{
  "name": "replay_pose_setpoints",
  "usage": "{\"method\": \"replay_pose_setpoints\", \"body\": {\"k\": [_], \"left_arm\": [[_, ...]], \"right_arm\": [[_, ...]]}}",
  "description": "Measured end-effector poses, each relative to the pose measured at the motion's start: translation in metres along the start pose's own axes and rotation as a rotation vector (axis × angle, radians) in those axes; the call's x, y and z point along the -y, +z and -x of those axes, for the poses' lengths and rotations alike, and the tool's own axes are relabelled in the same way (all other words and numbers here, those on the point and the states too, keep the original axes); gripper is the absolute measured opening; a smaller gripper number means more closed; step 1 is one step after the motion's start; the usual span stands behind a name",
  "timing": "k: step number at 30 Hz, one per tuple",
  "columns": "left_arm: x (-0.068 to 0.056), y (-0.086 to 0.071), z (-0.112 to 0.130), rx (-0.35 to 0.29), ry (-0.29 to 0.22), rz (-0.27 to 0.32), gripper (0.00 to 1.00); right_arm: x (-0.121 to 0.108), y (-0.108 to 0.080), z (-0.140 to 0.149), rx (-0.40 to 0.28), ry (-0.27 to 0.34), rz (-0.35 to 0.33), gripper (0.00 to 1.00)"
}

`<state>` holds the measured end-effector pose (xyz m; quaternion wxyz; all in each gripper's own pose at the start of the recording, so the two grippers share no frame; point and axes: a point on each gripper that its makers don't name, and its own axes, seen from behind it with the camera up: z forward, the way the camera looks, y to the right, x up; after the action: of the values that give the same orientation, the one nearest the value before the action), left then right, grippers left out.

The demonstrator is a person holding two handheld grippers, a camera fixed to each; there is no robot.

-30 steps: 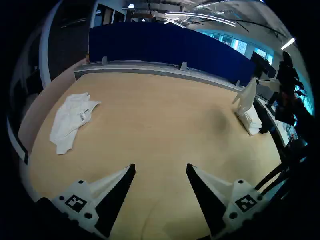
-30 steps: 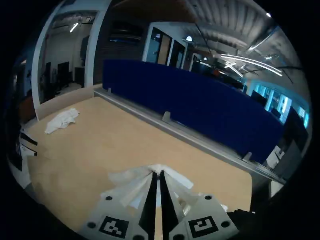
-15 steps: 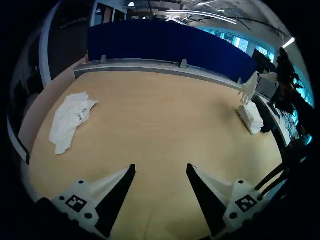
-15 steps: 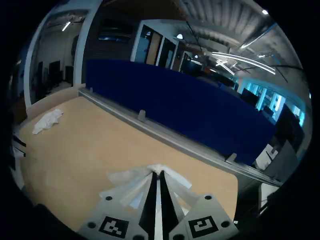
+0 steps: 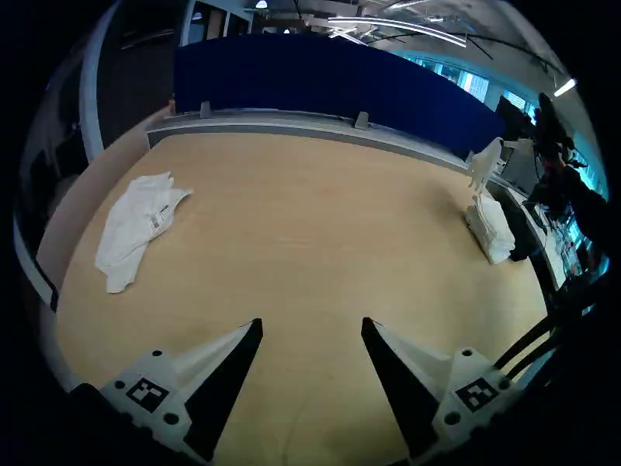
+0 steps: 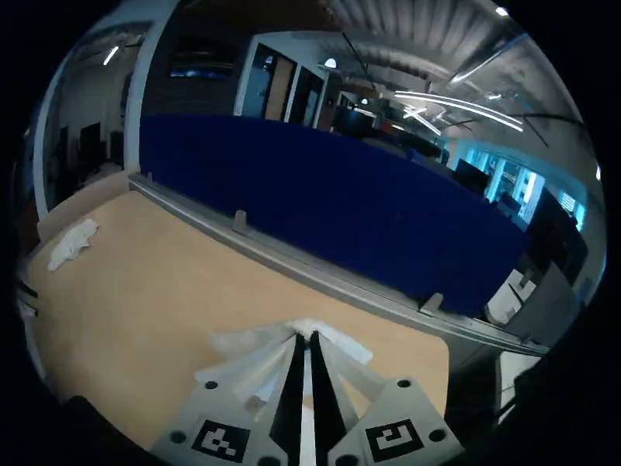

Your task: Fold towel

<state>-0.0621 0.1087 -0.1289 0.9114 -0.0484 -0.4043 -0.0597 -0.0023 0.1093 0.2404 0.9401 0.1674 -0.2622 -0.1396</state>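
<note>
A crumpled white towel lies near the left edge of the wooden table; it is small and far off to the left as the crumpled towel in the right gripper view. My left gripper hovers open over bare wood, nothing between its fingers. My right gripper is shut on a white towel that spreads to both sides of its tips. In the left gripper view the right gripper hangs just above a stack of folded white towels at the table's right edge.
A blue partition with a grey rail runs along the table's far side. A person's dark sleeve reaches in from the right, with office desks behind. The table's near edge curves round at lower left.
The right gripper has swung right with its towel, so the crumpled towel slid farther left in its view. The left gripper has barely moved.
</note>
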Motion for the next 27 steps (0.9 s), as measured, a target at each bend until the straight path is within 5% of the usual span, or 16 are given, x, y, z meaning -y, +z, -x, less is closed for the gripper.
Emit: {"method": "replay_pose_setpoints", "body": {"k": [12, 27], "left_arm": [[-0.006, 0.006, -0.005, 0.007, 0.014, 0.007, 0.95], [-0.012, 0.01, -0.008, 0.014, 0.039, 0.024, 0.95]], "right_arm": [[-0.012, -0.015, 0.032, 0.031, 0.038, 0.026, 0.05], [-0.019, -0.058, 0.121, 0.11, 0.139, 0.08, 0.05]]}}
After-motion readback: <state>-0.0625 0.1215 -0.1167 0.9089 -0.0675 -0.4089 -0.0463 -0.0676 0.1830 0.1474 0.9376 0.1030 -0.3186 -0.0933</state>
